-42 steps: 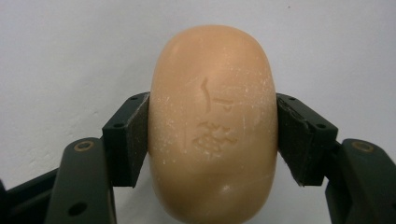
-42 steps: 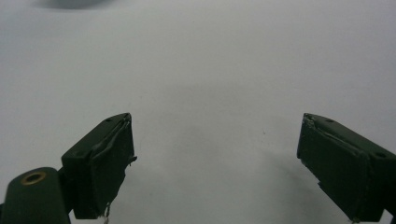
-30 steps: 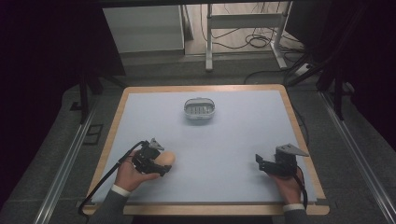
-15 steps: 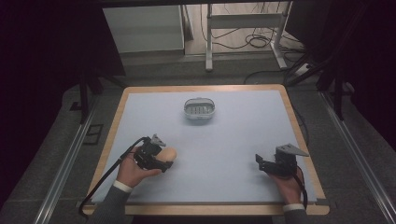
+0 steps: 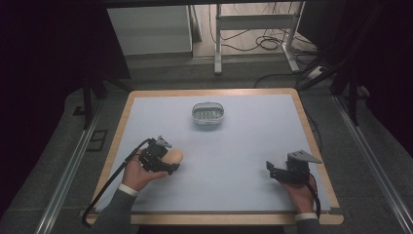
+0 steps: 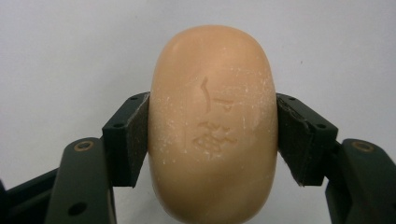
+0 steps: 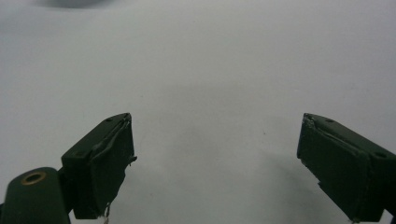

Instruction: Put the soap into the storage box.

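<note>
A tan oval bar of soap (image 6: 212,126) with an embossed mark sits between both jaw pads of my left gripper (image 6: 212,140), which is shut on it. In the high view the soap (image 5: 174,157) and the left gripper (image 5: 168,163) are at the front left of the pale table. My right gripper (image 5: 271,171) rests at the front right, held by a hand. In the right gripper view its jaws (image 7: 215,163) stand wide open over bare table. A small white soap dish (image 5: 208,113) stands at the middle back.
The pale mat (image 5: 243,141) lies on a wooden-edged table (image 5: 221,219). A black cable (image 5: 112,180) trails from the left gripper over the front left edge. Behind the table are a metal frame (image 5: 253,22) and floor cables.
The left gripper with the soap has shifted slightly toward the table's middle and up. The right gripper has stayed put.
</note>
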The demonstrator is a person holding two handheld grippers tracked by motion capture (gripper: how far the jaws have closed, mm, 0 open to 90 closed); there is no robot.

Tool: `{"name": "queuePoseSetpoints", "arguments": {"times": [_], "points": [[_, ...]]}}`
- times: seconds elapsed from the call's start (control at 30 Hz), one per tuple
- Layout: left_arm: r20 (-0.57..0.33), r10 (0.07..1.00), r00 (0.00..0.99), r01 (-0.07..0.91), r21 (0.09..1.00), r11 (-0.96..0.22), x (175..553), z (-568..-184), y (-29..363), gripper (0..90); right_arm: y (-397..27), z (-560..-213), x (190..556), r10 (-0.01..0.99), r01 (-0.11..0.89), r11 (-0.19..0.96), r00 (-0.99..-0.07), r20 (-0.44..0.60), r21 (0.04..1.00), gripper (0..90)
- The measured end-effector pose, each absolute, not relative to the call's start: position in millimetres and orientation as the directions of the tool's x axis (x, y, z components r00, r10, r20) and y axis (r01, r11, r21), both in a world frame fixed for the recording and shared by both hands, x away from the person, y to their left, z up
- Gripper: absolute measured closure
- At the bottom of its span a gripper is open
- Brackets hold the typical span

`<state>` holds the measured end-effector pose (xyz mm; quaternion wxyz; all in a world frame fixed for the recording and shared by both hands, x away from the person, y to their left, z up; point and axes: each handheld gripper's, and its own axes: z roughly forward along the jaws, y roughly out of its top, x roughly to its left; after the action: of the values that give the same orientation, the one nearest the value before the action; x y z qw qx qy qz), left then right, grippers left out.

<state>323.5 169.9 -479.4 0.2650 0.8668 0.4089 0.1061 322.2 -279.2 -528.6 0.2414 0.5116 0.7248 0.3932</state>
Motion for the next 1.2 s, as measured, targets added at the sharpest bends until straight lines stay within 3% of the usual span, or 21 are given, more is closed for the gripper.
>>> {"name": "queuePoseSetpoints", "arguments": {"times": [1.2], "points": [[-0.011,0.749,0.662,0.620,0.570,-0.540,348.3,-462.0,153.5,32.5,-278.7,-528.5,321.9,0.930,0.551,0.173,-0.364,0.049,0.816,10.9]]}}
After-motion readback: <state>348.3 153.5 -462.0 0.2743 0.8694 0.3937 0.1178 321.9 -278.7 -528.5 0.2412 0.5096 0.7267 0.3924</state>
